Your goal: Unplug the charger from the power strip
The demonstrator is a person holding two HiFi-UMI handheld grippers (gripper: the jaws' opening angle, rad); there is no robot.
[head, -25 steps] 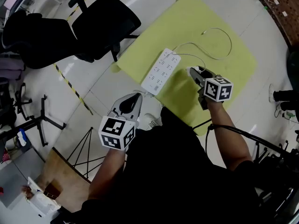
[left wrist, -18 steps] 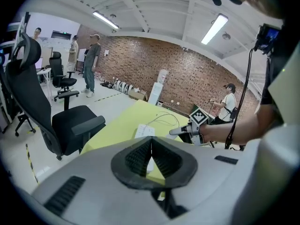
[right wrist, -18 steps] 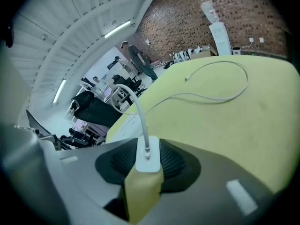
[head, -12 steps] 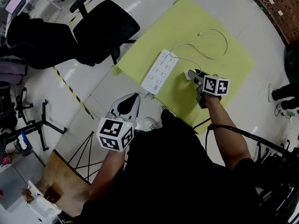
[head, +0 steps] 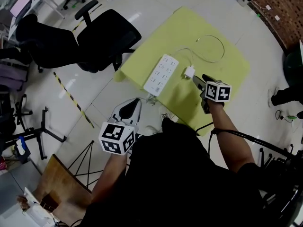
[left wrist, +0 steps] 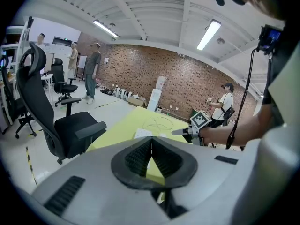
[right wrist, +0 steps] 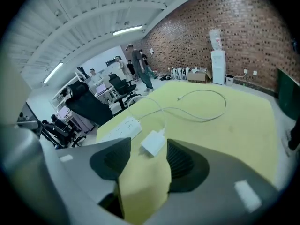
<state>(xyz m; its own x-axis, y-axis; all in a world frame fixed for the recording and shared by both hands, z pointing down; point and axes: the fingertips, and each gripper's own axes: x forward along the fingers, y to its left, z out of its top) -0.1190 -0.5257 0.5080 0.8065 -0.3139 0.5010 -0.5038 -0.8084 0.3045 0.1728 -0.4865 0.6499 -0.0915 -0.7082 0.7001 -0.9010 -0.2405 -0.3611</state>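
Note:
The white power strip (head: 161,74) lies on the yellow mat (head: 222,72). The white charger (head: 189,72) lies flat on the mat just right of the strip, out of its sockets, and its thin white cable (head: 213,44) loops away behind it. My right gripper (head: 197,79) hovers just behind the charger (right wrist: 153,142). Its jaws have just been opening; they stand wide with nothing between the pads. The strip (right wrist: 121,128) is ahead and to the left. My left gripper (head: 135,103) is shut and empty, off the mat over the tiled floor; its pads (left wrist: 140,156) meet.
Two black office chairs (head: 102,37) stand left of the mat. Yellow-black tape (head: 71,98) crosses the floor, and a black tripod (head: 87,157) stands near my left arm. Black cables (head: 265,150) run at the right. People (left wrist: 93,69) stand far off by the brick wall.
The right gripper has opened, let go of the charger and drawn back a little; the charger now lies on the mat beside the strip. The left gripper stays shut.

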